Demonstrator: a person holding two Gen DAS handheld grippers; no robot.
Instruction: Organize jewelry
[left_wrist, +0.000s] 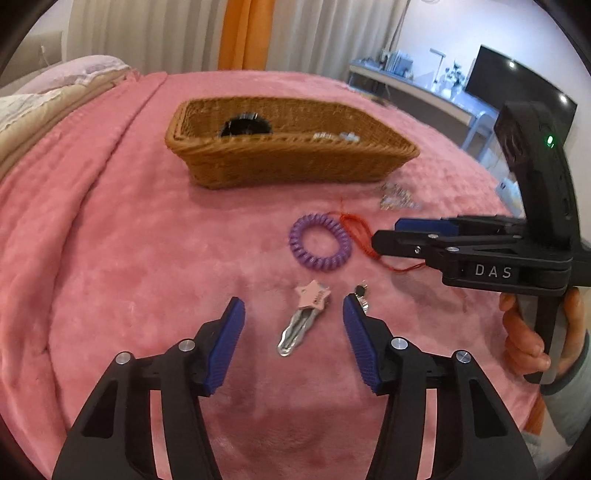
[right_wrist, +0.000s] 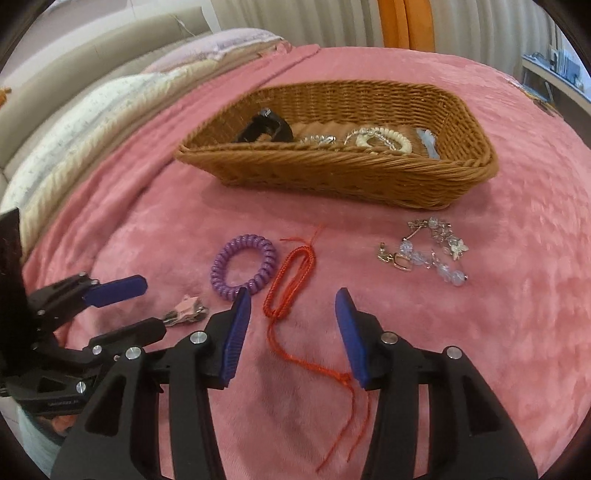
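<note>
A: Where do the grippers stand, and what lies between their pads?
B: The left gripper (left_wrist: 293, 308) has its jaws apart around a silver hair clip with a pink star (left_wrist: 303, 320), pads clear of it. The right gripper (right_wrist: 293, 308) is likewise open, astride a red cord (right_wrist: 291, 284), not pressing it.

A: What free room shows on the pink blanket (left_wrist: 110, 258)?
B: Bare blanket spreads from 7 to 10 o'clock of the clip. The wicker basket (left_wrist: 291, 162) stands at 12 o'clock, well apart. The blanket's far edge lies beyond the basket.

A: Count of loose items?
B: One purple coil hair tie (right_wrist: 243, 271), just beside the cord at its 9 o'clock; one small dark earring (left_wrist: 360, 291) near the left gripper's right pad; one tangle of beaded jewelry (right_wrist: 428, 251) at 2 o'clock of the cord, pieces uncountable. Several items lie in the basket.
</note>
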